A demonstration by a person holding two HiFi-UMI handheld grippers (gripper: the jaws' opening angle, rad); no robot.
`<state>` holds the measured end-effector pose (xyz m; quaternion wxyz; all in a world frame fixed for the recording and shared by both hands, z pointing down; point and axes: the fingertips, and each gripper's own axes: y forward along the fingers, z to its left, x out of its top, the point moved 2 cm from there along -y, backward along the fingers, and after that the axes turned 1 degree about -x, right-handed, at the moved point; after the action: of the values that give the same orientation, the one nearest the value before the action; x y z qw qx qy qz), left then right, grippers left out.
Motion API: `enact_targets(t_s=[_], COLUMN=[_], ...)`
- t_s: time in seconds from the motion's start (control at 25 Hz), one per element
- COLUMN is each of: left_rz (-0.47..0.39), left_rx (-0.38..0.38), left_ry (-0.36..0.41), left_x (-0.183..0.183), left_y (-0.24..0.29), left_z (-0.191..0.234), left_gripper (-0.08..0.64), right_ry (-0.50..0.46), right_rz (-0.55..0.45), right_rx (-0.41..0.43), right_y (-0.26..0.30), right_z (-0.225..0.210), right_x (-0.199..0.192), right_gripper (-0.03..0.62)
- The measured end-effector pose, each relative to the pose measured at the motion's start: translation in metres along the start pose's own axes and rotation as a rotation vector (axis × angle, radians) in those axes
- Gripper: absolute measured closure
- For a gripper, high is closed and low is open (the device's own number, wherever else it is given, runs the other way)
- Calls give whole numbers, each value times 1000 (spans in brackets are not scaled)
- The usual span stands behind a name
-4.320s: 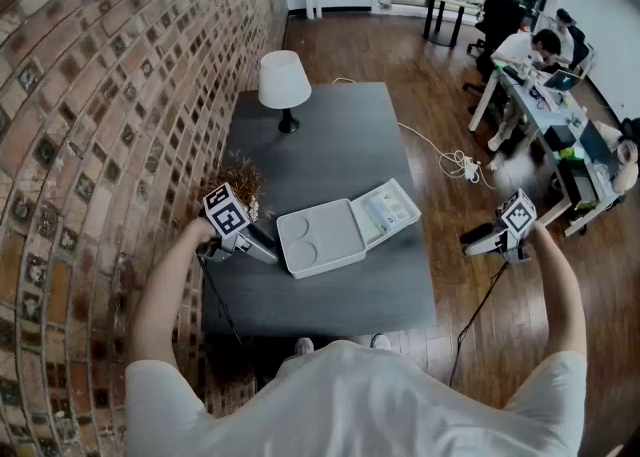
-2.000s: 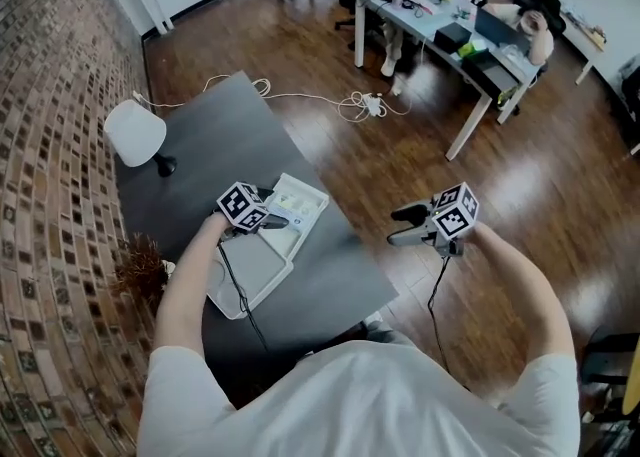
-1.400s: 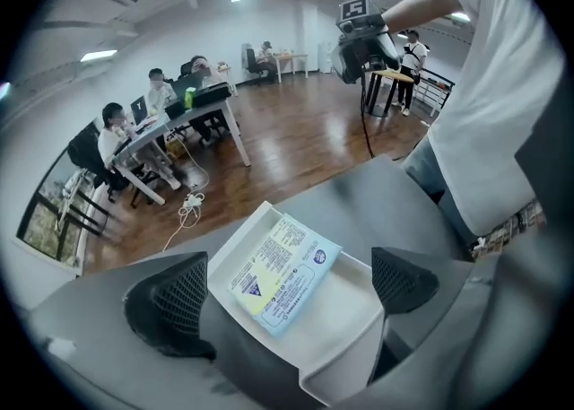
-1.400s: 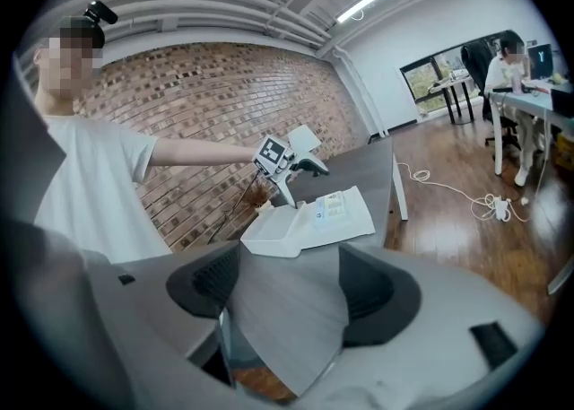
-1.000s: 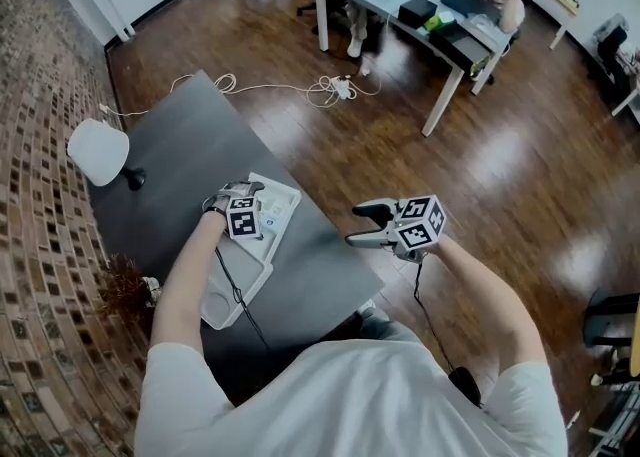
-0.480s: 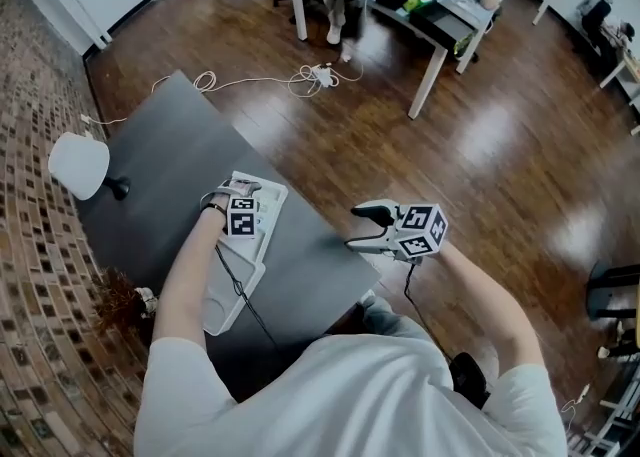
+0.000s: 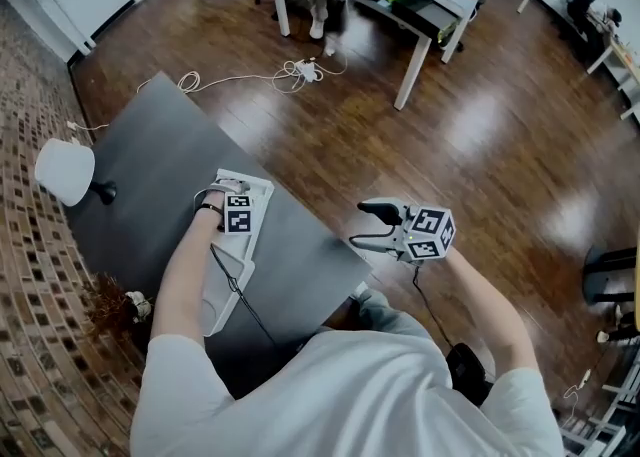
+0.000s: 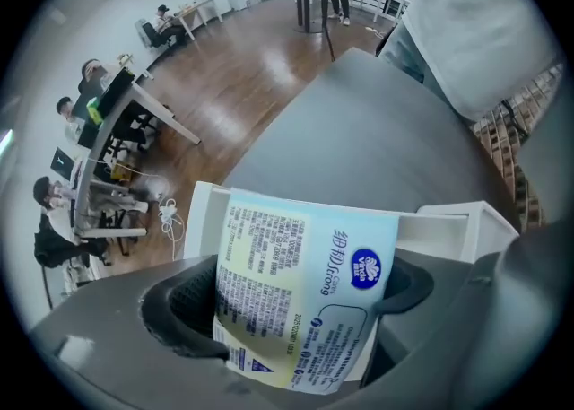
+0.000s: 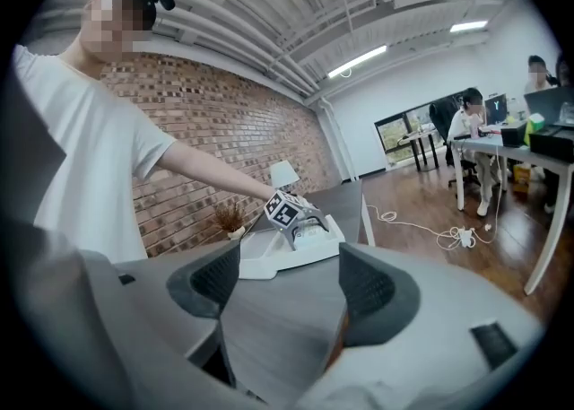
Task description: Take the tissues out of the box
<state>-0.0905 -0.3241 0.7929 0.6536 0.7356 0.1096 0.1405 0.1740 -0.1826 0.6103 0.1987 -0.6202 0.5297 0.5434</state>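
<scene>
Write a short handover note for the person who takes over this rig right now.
Left tool: shut on the tissue pack, at the open box on the table.
Right tool: open, empty, held off the table's edge over the floor.
Done: box is open, pack is gripped.
Left: lift the pack clear of the box; it does not look fully out yet. Then set it down on the table. I cannot tell if more tissues are inside.
</scene>
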Motion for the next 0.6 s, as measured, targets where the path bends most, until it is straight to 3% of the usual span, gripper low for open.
enact_targets(t_s=[0.24,0.6], left_rz=[-24,-119], left_rx=[74,210], left_ry=[-13,-174], left_x=[-2,-8], left_y=[-18,-78], left_z=[-5,-3], left_gripper=[92,98], right_ry=[-9,-46], right_rz=[-70,-155], right_rx=[-42,-66], right_y=[-7,3], right_z=[1,10], right_x=[-1,8], right_gripper=[236,236])
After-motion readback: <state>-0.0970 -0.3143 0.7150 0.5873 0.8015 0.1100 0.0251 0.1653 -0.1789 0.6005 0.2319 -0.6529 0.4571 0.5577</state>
